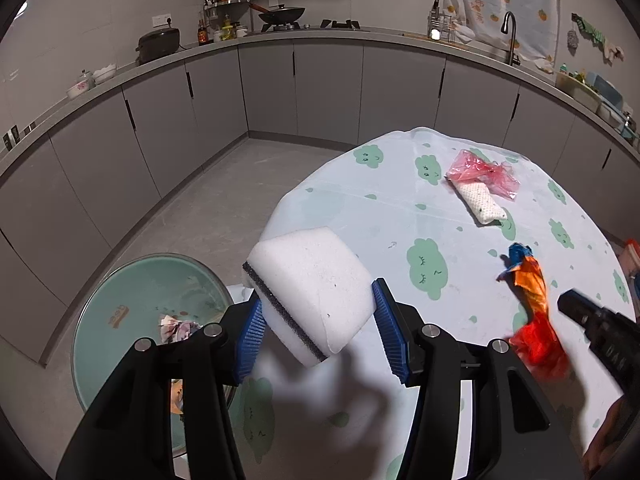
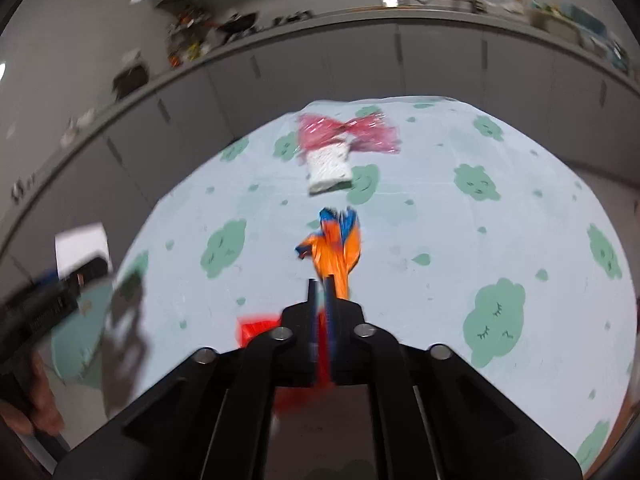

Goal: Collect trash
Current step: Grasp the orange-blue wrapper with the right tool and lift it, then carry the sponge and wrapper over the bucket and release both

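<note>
Right wrist view: the right tongs (image 2: 320, 280) stand narrow at centre frame, and the orange and blue wrapper (image 2: 335, 248) hangs from between them with its red end (image 2: 256, 328) trailing below; whether the pads truly press it I cannot tell through the blur. Left wrist view shows the left tongs (image 1: 320, 320) about half open around a white sponge (image 1: 312, 292) with a dark scouring layer, both blue pads (image 1: 252, 332) against its sides, so the sponge is held.

By my reading the step in hand is carrying the wrapper off the worktop (image 1: 400, 208) toward the green basin (image 1: 120, 280) at lower left of the left wrist view, which sits off the worktop's edge and already holds a crumpled scrap (image 1: 176, 326). The next move calls for swinging the wrapper across past the sponge and over the basin before letting go.

Further up the cloud-print cloth lie a pink bag (image 1: 480, 172) and a white netted piece (image 1: 484, 200) touching it, both uncollected. Grey cabinets (image 1: 328, 92) ring the room, with a wok (image 1: 282, 12) and tap (image 1: 510, 32) along the top of the frame
</note>
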`<state>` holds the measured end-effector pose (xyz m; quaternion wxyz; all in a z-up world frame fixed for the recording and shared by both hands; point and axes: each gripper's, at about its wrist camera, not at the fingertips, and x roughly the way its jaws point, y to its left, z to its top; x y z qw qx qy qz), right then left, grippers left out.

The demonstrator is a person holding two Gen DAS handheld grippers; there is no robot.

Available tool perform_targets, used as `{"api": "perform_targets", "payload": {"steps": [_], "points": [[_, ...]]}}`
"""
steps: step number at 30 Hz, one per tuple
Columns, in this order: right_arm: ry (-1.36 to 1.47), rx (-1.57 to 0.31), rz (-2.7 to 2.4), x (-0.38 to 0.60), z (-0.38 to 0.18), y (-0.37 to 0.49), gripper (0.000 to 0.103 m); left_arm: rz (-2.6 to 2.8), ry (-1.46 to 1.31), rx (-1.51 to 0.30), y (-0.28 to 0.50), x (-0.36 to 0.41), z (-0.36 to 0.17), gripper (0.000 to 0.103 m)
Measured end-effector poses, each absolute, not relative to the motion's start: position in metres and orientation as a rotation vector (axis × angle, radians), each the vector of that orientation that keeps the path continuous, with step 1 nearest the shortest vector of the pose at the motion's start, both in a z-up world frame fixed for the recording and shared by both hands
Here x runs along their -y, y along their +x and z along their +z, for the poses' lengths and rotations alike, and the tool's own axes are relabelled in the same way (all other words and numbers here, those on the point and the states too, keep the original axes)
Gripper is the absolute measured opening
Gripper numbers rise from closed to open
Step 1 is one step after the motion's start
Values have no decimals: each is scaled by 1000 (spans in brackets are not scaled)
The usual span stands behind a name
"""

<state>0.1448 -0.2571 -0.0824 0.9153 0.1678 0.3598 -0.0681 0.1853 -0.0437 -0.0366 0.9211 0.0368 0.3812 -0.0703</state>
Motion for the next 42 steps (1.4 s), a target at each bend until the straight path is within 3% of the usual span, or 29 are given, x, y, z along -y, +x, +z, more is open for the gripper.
{"api": "perform_targets", "payload": {"steps": [1,2,10,12,13,14,16,30,42], "points": [[375,-730,-161,260,-82,143,48,-145,72,-784,185,43,-37,51],[402,-721,-180,264,-82,143,53,-145,69,-784,185,43,-37,51],[322,-795,-256,248,-104,168,52,-149,70,-775,183,40,-34,52],[319,-824,-254,248,-111,168,51,-147,74,-774,182,39,-35,52],[334,-828,-247,250,-113,167,44,-147,76,-775,183,39,-35,52],[340,-827,-247,253,-113,166,29,-146,77,-776,183,39,-35,52],[328,-850,-235,254,-117,166,18,-145,74,-777,183,39,-36,51],[389,-757,-102,230,-81,146,17,-144,70,-761,175,35,-30,51],[361,-697,88,156,-45,147,17,-37,40,-740,164,-23,-23,51]]}}
